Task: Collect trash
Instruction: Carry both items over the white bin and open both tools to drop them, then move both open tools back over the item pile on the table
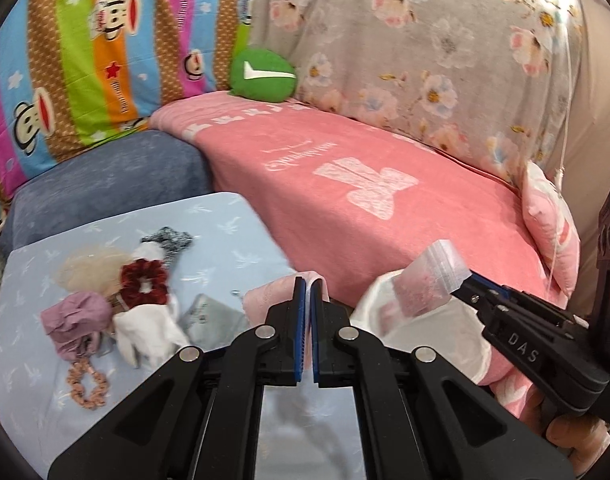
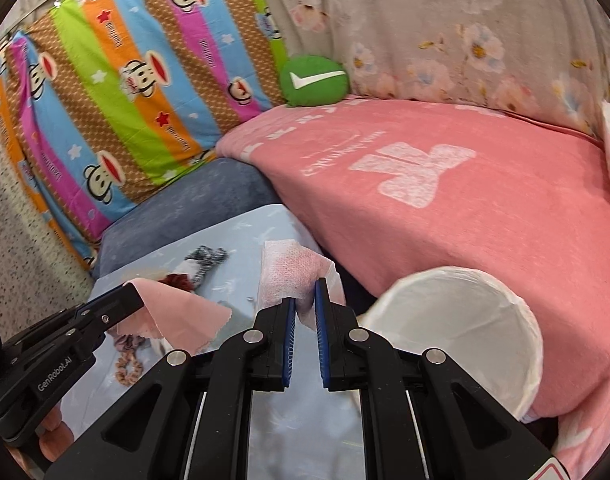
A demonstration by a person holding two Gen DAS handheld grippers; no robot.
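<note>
My left gripper [image 1: 307, 285] is shut on a thin pink sheet [image 1: 263, 300] that hangs from its blue pads over the table's right edge. In the right wrist view the same pink sheet [image 2: 185, 312] droops from the left gripper [image 2: 133, 292]. My right gripper [image 2: 305, 294] is shut on a crinkly clear plastic wrapper [image 2: 289, 272] with pink showing through. From the left wrist view, the right gripper [image 1: 463, 286] holds that wrapper [image 1: 429, 280] just above the bin. The white-lined trash bin [image 2: 529, 320] stands open to the right of the table, against the pink bed.
The light-blue table [image 1: 233, 248] carries a dark red scrunchie [image 1: 145, 282], a mauve scrunchie [image 1: 77, 320], a crumpled white tissue [image 1: 145, 332], a grey packet [image 1: 209, 316] and a bead bracelet [image 1: 89, 384]. Behind are a pink blanket [image 1: 385, 200], a green cushion [image 1: 263, 76] and a blue-grey cushion [image 1: 105, 184].
</note>
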